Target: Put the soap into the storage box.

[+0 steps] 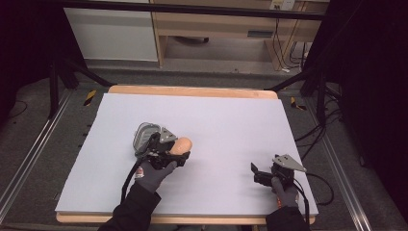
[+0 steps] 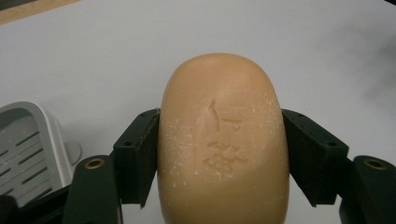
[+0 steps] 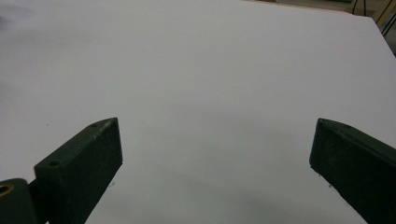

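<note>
With my left hand-held gripper [image 2: 219, 154] clamped on the soap [image 2: 222, 140], next I lower it into the dish [image 2: 25, 149] just beside; my right hand-held gripper [image 3: 215, 154] gapes idle.

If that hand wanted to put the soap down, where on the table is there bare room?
Plenty. The white table lies bare between the left gripper holding the soap bar and the right gripper, and across the whole far half. It is crowded only at the left gripper, where the grey soap dish sits right beside it.

Oval tan soap bar [image 2: 223, 144] with stamped characters, clamped lengthwise above the table
</note>
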Tool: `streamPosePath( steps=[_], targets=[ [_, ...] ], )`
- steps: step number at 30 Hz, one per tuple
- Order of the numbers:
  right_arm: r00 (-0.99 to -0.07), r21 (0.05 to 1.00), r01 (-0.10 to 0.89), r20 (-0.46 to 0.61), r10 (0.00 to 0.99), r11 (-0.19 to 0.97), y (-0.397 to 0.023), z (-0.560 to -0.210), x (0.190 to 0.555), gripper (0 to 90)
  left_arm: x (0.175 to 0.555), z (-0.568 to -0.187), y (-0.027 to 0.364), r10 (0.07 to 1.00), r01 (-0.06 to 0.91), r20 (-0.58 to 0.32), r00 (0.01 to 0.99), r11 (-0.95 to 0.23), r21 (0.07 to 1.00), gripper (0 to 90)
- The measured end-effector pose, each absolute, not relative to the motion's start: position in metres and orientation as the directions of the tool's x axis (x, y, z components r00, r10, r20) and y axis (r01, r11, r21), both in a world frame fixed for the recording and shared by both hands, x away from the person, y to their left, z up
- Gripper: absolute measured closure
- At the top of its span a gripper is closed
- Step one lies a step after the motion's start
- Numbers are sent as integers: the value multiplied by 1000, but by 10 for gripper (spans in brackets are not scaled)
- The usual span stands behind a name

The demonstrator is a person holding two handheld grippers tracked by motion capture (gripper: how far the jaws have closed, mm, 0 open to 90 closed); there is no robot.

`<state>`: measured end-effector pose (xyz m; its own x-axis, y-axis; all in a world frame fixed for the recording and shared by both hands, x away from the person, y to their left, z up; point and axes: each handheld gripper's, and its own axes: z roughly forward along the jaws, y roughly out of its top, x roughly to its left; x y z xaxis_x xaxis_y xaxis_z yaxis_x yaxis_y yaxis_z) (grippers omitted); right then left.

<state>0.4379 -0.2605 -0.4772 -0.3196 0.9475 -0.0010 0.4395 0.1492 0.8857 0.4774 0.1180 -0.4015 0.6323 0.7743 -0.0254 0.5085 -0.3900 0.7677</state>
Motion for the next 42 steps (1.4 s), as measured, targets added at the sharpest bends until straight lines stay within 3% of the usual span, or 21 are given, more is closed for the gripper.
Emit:
streamPosePath(
  steps=[42],
  targets=[
    [-323, 884, 441, -4, 946, 154, -260, -478, 438, 27, 509, -395, 185, 866, 559, -30, 498, -294, 775, 321]
  ],
)
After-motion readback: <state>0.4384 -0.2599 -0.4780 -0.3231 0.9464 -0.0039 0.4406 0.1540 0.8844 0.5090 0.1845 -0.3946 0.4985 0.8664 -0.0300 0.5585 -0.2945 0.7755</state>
